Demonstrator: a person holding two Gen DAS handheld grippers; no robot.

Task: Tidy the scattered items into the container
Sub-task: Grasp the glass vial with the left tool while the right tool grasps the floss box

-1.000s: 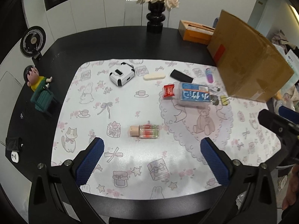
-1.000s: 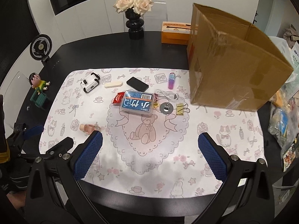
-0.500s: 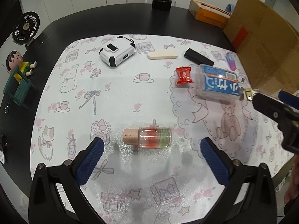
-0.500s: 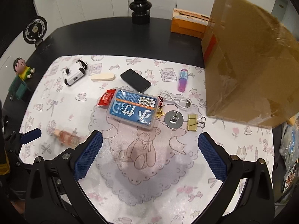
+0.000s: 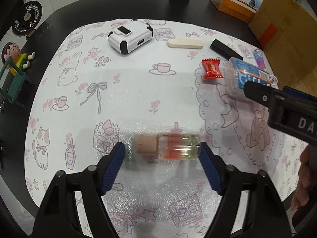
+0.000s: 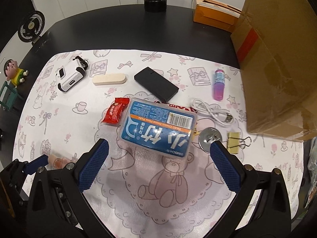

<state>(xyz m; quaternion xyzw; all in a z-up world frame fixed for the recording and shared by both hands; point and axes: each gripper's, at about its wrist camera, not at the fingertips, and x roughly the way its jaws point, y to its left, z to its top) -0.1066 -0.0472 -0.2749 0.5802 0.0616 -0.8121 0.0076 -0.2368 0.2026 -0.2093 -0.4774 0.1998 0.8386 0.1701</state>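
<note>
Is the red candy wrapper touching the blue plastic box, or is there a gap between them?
Cannot tell. In the right wrist view the red candy wrapper meets the blue plastic box with no cloth visible between, but overlap could hide a gap.

Corked glass bottle [image 5: 168, 146] on its side, cardboard box [image 6: 277, 59] upright.

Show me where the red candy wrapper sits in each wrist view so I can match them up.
Left wrist: red candy wrapper upper right, just left of the blue-labelled plastic box.
Right wrist: the wrapper is left of centre, against that box's left end.
Shared landmark: the white power bank, lying farther left in both.
</note>
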